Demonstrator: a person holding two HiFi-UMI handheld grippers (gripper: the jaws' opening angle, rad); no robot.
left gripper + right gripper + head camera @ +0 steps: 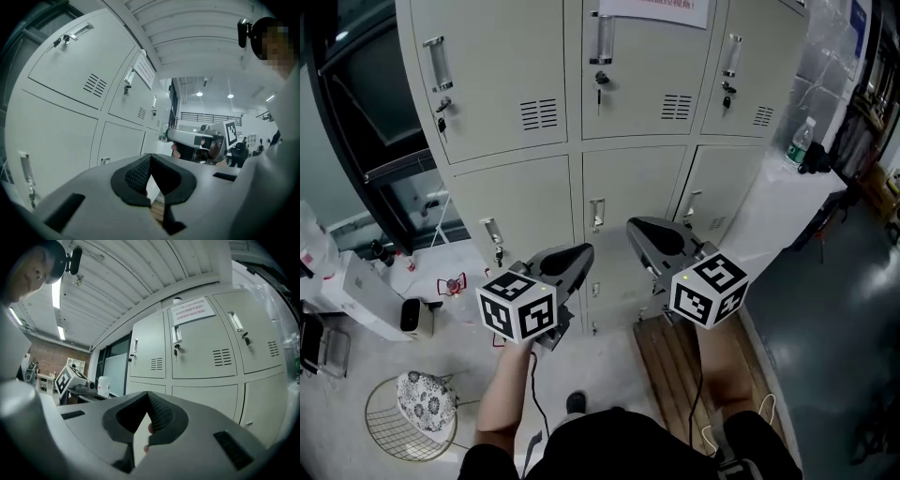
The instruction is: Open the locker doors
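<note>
Well, the locker doors (511, 70) are all shut, with keys (442, 123) hanging in the top ones. Your left claw (584, 251) and right claw (634, 226) are in front of them, near the lower row, both squeezed closed with nothing inside.

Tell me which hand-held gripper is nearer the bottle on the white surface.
Right. The right hand-held gripper sits left of the bottle; the left hand-held gripper is farther left again.
</note>
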